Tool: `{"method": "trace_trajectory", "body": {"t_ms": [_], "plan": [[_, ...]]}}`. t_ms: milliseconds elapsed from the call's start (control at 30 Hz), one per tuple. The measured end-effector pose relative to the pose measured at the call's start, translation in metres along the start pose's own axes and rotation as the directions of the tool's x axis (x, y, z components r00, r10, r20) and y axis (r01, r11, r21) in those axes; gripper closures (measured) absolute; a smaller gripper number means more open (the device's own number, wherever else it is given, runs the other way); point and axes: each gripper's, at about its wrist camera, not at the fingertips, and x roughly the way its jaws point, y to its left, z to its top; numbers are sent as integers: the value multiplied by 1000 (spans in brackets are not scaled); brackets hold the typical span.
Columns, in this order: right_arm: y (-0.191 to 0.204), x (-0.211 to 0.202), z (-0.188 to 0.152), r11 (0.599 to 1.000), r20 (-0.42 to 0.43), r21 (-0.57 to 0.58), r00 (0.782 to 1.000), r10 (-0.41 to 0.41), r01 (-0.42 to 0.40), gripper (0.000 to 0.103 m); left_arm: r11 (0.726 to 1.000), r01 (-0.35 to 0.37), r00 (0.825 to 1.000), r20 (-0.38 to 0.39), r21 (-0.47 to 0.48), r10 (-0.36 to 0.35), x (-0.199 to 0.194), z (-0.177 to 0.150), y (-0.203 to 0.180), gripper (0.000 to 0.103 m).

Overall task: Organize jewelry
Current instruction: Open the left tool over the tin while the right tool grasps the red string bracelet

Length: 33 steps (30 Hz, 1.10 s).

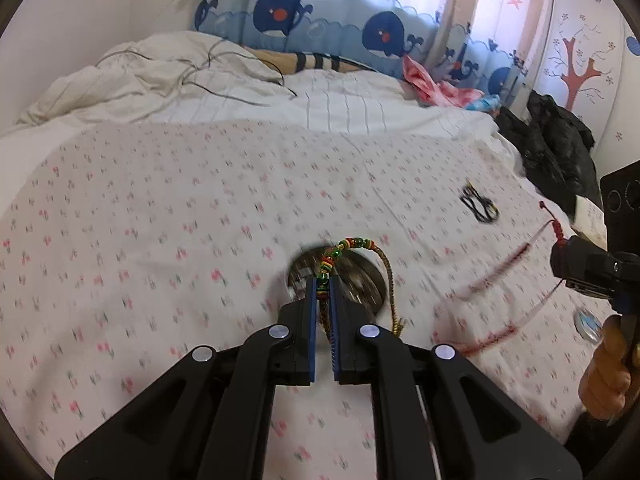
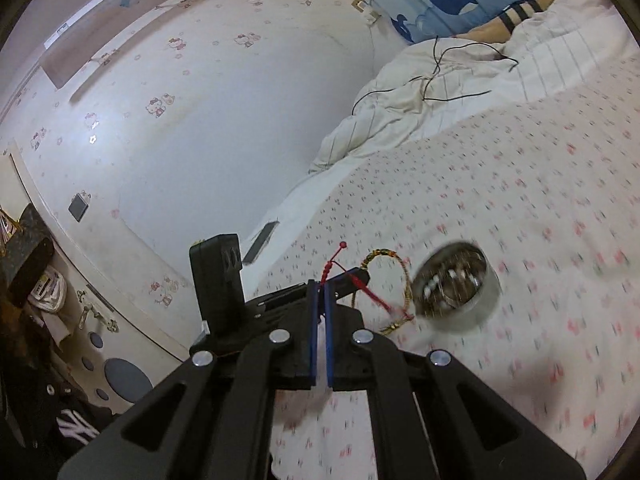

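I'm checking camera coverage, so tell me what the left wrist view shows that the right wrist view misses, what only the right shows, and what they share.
Only the left wrist view shows the black hair ties on the bedsheet, the black bag by the bed edge, and a clear pendant hanging below the right gripper.

Only the right wrist view shows the phone at the bed's edge and the door handle.

Both show the round metal tin, the beaded bracelet pinched in the left gripper, and the red cord pinched in the right gripper.
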Motion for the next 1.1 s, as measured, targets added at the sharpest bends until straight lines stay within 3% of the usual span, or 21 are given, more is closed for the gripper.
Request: {"method": "trace_trajectory", "body": {"t_ms": [200, 500, 800, 900, 967, 1033, 1100], "plan": [[-16, 35, 29, 1000, -9, -4, 1000, 5, -5, 99, 999, -42, 999, 10, -25, 42, 28, 24, 12, 97], [-44, 61, 34, 999, -51, 20, 998, -33, 34, 99, 992, -121, 992, -23, 28, 122, 57, 21, 10, 97], [-63, 82, 26, 994, -119, 35, 988, -95, 99, 99, 994, -82, 989, -116, 72, 90, 77, 10, -2, 95], [-65, 88, 22, 993, -142, 23, 983, -115, 119, 99, 995, -75, 987, -138, 67, 84, 78, 9, -1, 78], [-66, 92, 19, 991, -158, 14, 979, -132, 136, 99, 995, -80, 987, -137, 58, 88, 75, 9, 1, 55], [-67, 96, 17, 987, -172, 0, 972, -158, 160, 99, 995, -84, 987, -134, 47, 89, 72, 11, 3, 46], [-69, 100, 14, 982, -186, -10, 965, -185, 186, 99, 994, -97, 986, -129, 47, 102, 68, 12, 6, 44]]}}
